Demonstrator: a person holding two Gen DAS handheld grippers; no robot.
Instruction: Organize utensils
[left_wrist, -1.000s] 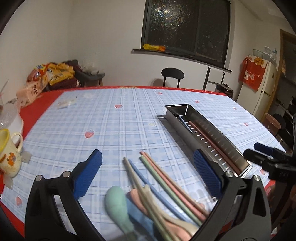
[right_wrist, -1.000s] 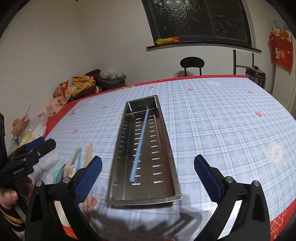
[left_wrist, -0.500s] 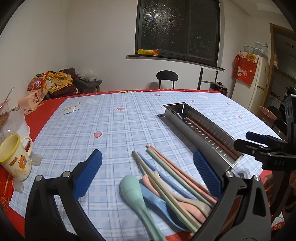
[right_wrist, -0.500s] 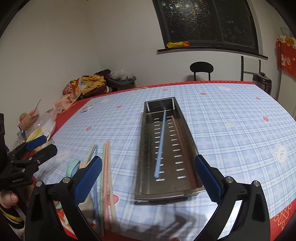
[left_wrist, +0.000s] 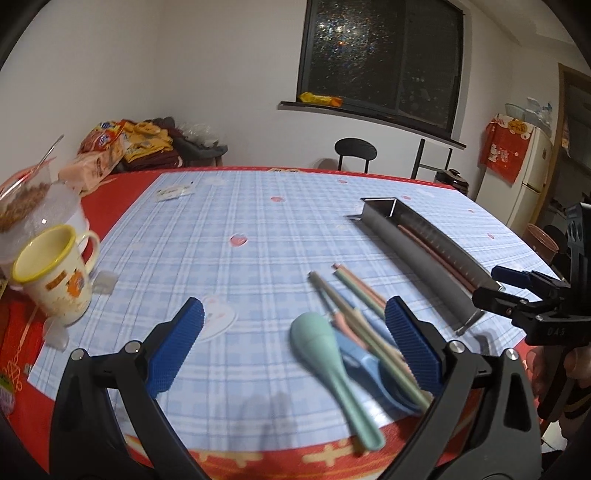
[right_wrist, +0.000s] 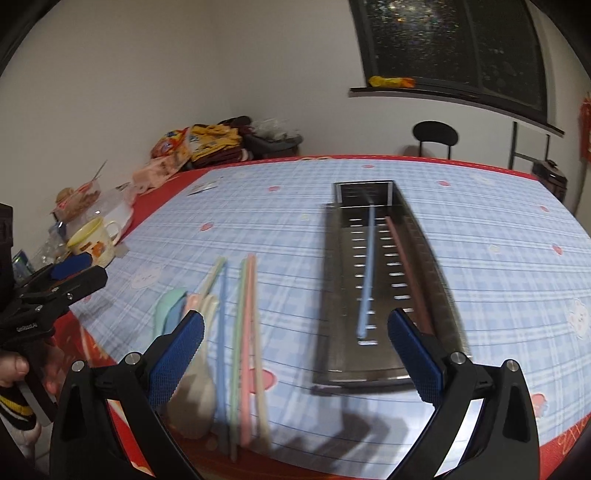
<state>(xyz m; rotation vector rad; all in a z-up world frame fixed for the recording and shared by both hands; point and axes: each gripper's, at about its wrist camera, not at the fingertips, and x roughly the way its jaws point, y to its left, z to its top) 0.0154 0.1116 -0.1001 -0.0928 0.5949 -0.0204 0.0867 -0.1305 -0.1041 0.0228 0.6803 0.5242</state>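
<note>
Kitchen-dining room at night, dark window (left_wrist: 384, 62) on the far wall. We work at a table (right_wrist: 280, 221) under a blue checked cloth with a red border.

Steel tray (right_wrist: 388, 280), long and slotted, lies lengthwise away from us at centre-right. It already holds a blue chopstick (right_wrist: 367, 273) and a pink one beside it; we judge it the sorting bin.

Loose utensils (right_wrist: 236, 332) lie bundled at the near edge, left of the tray and apart from it: chopsticks roughly parallel, with a green spoon (left_wrist: 321, 350) and a blue one among them. Grouping keeps them within reach.

Mug (left_wrist: 55, 273) stands far left, clear of the work.

Left gripper (left_wrist: 293, 345) hovers above the bundle, jaws wide, nothing held. Right gripper (right_wrist: 295, 354) hangs near the tray's near end, also spread wide and empty.
</note>
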